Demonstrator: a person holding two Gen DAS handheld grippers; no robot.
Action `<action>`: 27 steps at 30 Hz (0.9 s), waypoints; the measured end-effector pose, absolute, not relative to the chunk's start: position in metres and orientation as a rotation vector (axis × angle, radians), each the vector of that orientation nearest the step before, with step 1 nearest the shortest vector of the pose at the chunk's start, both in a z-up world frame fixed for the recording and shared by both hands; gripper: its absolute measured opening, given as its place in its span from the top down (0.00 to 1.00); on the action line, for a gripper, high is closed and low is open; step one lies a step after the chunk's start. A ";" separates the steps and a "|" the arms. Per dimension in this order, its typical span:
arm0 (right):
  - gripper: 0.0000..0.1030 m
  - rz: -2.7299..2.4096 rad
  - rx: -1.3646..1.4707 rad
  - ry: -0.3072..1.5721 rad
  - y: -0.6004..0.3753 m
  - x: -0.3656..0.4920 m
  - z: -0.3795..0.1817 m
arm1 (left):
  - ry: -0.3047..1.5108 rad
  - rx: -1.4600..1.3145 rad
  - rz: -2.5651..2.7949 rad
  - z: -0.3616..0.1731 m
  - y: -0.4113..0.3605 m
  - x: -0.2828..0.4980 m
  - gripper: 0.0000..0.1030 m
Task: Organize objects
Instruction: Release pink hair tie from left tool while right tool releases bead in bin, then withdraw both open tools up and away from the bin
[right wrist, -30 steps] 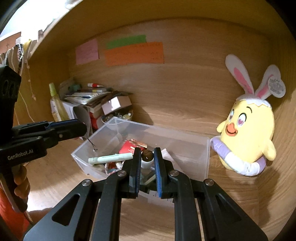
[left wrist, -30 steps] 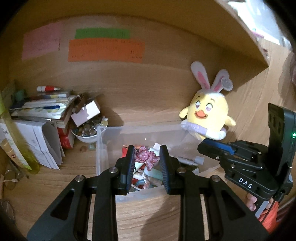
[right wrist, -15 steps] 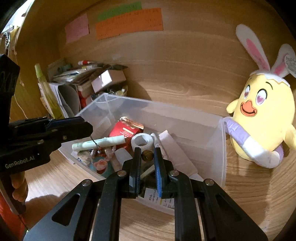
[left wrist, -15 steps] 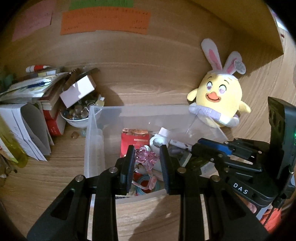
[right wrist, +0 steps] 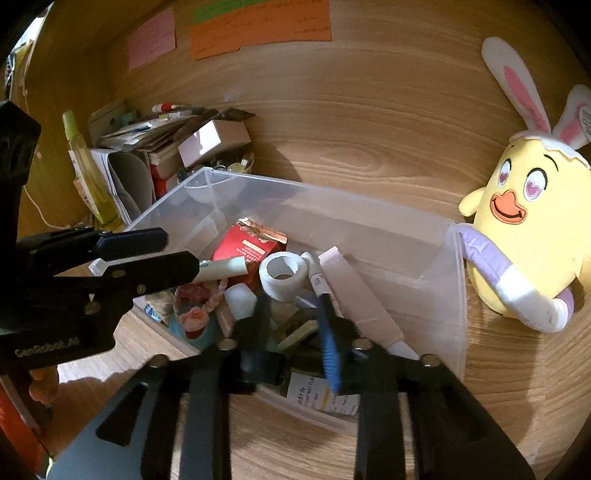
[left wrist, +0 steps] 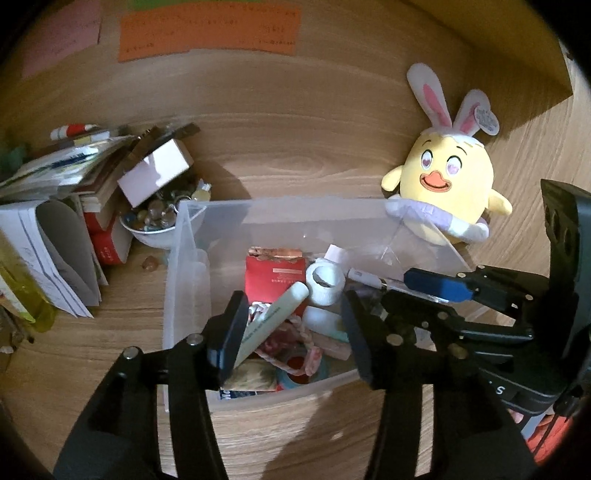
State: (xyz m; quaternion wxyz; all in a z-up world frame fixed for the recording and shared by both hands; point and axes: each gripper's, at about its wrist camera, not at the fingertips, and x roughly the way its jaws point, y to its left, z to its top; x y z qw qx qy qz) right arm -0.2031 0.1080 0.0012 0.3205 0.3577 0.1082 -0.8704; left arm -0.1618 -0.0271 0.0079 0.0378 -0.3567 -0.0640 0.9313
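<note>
A clear plastic bin point(left wrist: 184, 280) sits on a wooden surface point(left wrist: 92, 354) inside a wood-panelled nook, and both claws hang over its near rim.

The left claw point(left wrist: 291, 332) is opening, its jaws set fairly wide above the jumble in the bin. A pale green tube point(left wrist: 273, 321) lies slanted between them, its lower end against the left pad; the right pad is clear of it. Beneath lies a pink knotted toy point(left wrist: 291, 343).

The right claw point(right wrist: 295, 332) is also opening, its jaws narrow and blurred, with nothing pressed between them. In the left view it enters from 3 o'clock, over the bin's right end.

Inside the bin, at 12 o'clock from the left claw, lie a red packet point(left wrist: 275, 277) with a torn gold top (its print too small to read), a white tape roll point(left wrist: 327, 282) and a white marker point(left wrist: 365, 277). A label with Japanese print point(right wrist: 321, 400) shows through the near wall in the right view.

Readable writing: "GenRobot.AI" on the left claw's body in the right view, and a lone "S" on the right claw's body in the left view.

A yellow chick plush point(left wrist: 447, 184) with rabbit ears touches the bin's far right corner at 2 o'clock. At 10 o'clock, a stack of books and papers point(left wrist: 62, 177) and a white bowl of trinkets point(left wrist: 151, 221) crowd the bin's left end. Orange point(left wrist: 207, 33), pink point(left wrist: 59, 37) and green sticky notes hang on the back panel, their writing illegible. The surface nearest the camera lies bare.
</note>
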 end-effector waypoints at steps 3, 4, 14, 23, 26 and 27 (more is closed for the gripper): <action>0.73 -2.293 0.925 0.280 0.111 -0.200 0.006 | -0.203 -1.087 2.857 0.012 -0.028 -0.158 0.49; 0.73 -2.297 0.917 0.278 0.112 -0.199 0.009 | -0.200 -1.083 2.862 0.013 -0.028 -0.157 0.48; 0.59 -2.334 0.850 0.275 0.127 -0.180 0.026 | -0.176 -1.050 2.891 0.022 -0.028 -0.138 0.36; 0.35 -2.378 0.792 0.245 0.144 -0.159 0.033 | -0.149 -1.004 2.946 0.024 -0.028 -0.117 0.25; 0.29 -2.387 0.778 0.236 0.147 -0.153 0.034 | -0.138 -0.984 2.969 0.023 -0.028 -0.110 0.22; 0.27 -2.387 0.777 0.231 0.148 -0.152 0.034 | -0.133 -0.978 2.977 0.022 -0.027 -0.109 0.22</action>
